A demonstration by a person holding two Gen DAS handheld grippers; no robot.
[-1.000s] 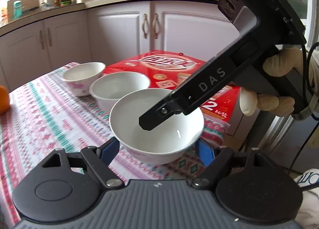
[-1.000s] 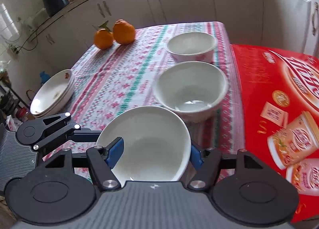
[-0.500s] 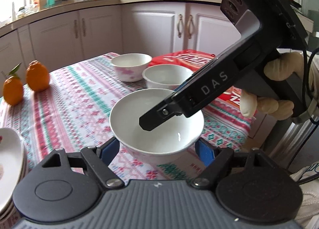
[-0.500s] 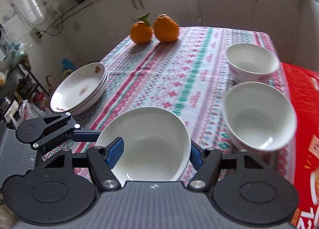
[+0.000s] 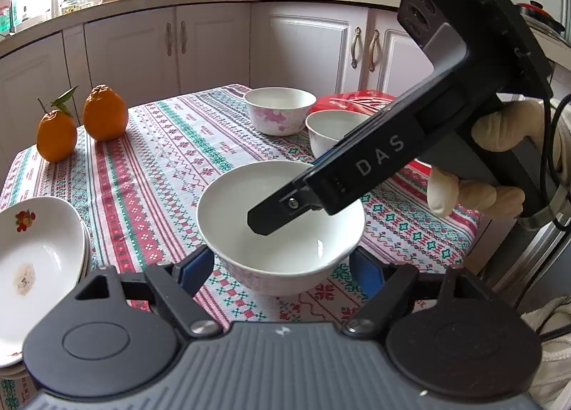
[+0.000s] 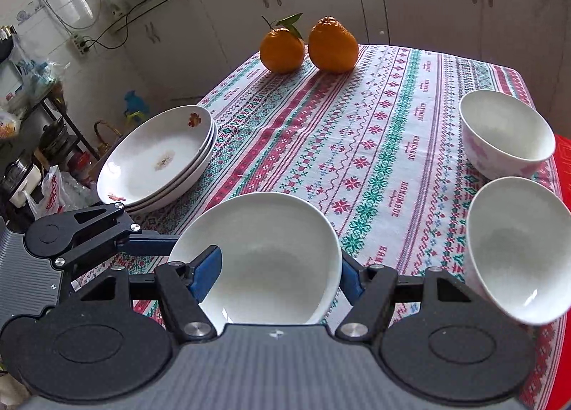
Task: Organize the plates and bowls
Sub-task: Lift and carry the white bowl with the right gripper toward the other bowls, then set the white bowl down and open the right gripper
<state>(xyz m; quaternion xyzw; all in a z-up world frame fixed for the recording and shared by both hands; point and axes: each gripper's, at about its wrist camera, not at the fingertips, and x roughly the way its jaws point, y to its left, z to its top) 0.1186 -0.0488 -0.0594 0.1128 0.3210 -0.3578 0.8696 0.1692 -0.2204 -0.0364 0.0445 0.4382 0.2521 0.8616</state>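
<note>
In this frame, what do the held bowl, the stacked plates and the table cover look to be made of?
Held bowl: likely glazed ceramic, glossy white with sharp light glints. Stacked plates: same shiny white glaze, with printed flower decals. Table cover: probably woven or printed cloth, matte, patterned in bands; cannot rule out vinyl.

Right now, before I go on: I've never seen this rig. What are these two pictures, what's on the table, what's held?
No robot: a person holds a two-finger gripper in each hand; a camera on each looks along its fingers. Left view: the left gripper clasps a white bowl; the right gripper, in a gloved hand, dips one finger inside it. Right view: same bowl between its fingers; its grip unclear. On the tablecloth: stacked plates, two oranges, a floral bowl, a plain bowl.
</note>
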